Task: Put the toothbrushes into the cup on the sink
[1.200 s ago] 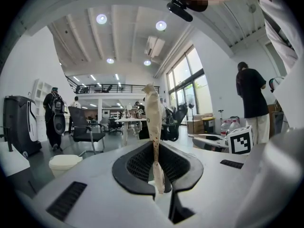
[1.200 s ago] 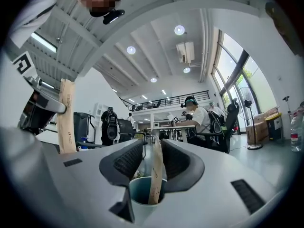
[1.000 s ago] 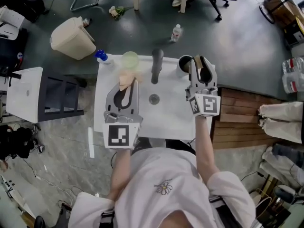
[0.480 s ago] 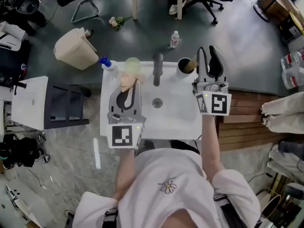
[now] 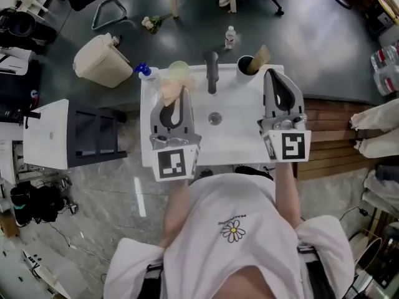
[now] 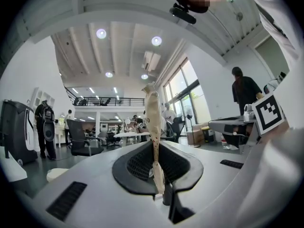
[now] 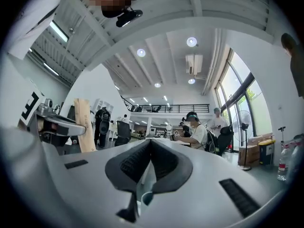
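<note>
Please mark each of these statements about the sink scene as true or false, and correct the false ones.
1. The left gripper holds a wrapped toothbrush. True.
2. The right gripper also holds a toothbrush. False: its jaws are together and nothing is between them.
3. A second toothbrush stands in the black cup. True.
4. In the head view, the black cup is left of the faucet. False: it is on the faucet's right, at the back edge of the sink; the green cup is on the left.
</note>
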Motion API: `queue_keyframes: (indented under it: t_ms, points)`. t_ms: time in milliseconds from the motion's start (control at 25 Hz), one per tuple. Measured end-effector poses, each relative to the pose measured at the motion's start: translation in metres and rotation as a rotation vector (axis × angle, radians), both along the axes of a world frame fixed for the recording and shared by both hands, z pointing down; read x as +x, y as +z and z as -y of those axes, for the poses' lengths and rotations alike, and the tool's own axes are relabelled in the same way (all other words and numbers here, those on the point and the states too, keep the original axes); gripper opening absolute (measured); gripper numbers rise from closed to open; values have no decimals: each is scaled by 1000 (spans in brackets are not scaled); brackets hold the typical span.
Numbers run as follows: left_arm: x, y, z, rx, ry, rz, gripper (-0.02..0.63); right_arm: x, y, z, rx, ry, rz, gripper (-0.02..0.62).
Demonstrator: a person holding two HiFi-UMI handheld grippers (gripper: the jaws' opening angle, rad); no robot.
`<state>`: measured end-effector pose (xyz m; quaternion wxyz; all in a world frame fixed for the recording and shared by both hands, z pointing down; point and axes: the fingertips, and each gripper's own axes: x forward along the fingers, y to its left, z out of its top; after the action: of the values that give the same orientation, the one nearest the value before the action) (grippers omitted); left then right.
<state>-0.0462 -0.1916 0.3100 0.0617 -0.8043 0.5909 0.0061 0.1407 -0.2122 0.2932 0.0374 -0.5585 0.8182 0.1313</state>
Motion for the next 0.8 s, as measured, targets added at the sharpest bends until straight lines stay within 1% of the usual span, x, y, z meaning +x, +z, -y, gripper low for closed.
queue_keyframes:
  t_ms: [160,360,480,800]
  points:
    - [1,7,-5,17,-13,25,38,-6,29,-12,-110,-6,3,11]
    - [1,21,-9,13,-27,31,38,-18,55,-24,-186,-23,-28,11]
    - [-1,27,-11,1,-34,26,38,-21,60,-28,-199,-32,-41,11]
    - [-5,36,-17,-24,-44,7,38,-24,67,-34,-227,-34,-33,11]
